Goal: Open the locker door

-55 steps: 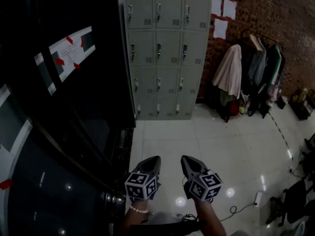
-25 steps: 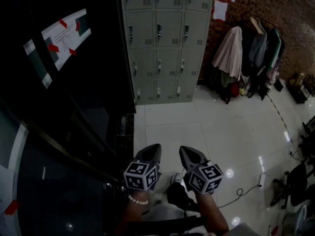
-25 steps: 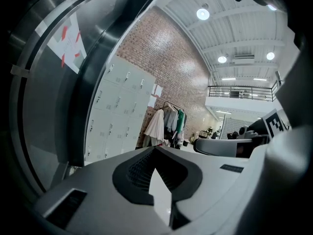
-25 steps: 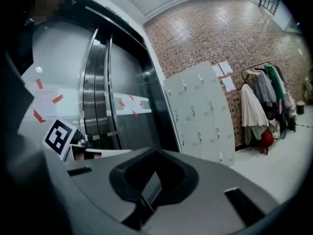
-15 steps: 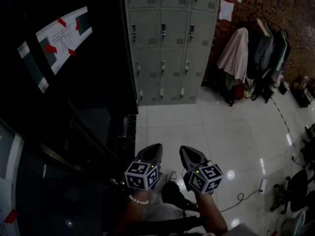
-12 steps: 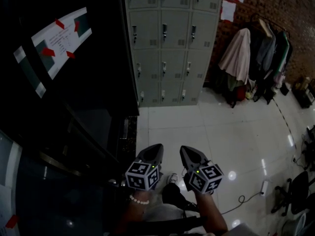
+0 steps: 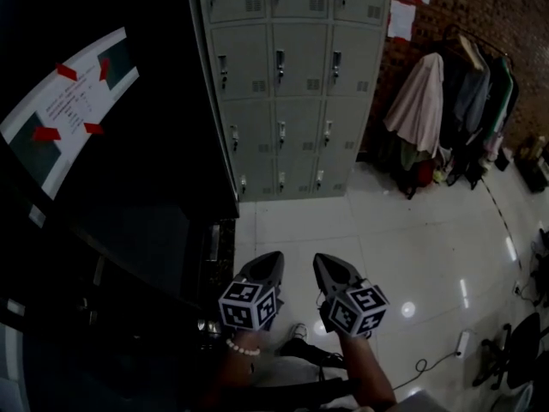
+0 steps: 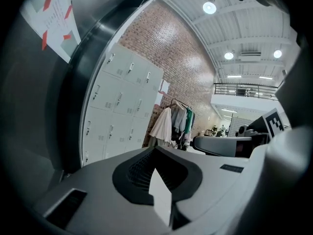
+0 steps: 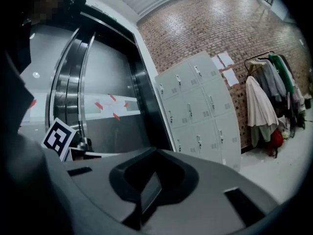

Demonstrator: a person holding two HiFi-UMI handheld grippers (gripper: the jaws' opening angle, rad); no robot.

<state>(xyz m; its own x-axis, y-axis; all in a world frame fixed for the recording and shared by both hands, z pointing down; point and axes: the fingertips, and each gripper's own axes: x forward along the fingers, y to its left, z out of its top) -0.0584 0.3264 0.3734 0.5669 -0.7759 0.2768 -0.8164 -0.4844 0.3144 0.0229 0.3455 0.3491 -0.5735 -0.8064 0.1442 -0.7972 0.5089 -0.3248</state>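
Observation:
A grey bank of lockers [image 7: 283, 75] stands against the brick wall ahead, all its doors closed, each with a small handle. It also shows in the left gripper view, lockers [image 8: 117, 102], and in the right gripper view, lockers [image 9: 200, 106]. My left gripper [image 7: 268, 261] and right gripper [image 7: 324, 264] are held side by side over the white tiled floor, well short of the lockers and pointing toward them. Both are shut with nothing in them. In their own views the left gripper [image 8: 156, 148] and the right gripper [image 9: 156, 151] show jaws closed to a single tip.
A dark glossy wall [image 7: 111, 213] runs along the left, bearing a paper [image 7: 69, 101] fixed with red tape. Right of the lockers is a clothes rack [image 7: 446, 110] full of coats. A cable and power strip [image 7: 463, 342] and an office chair [image 7: 515, 350] are at lower right.
The lockers have grown larger and nearer in the head view. Both grippers have travelled forward together toward them, still side by side and shut.

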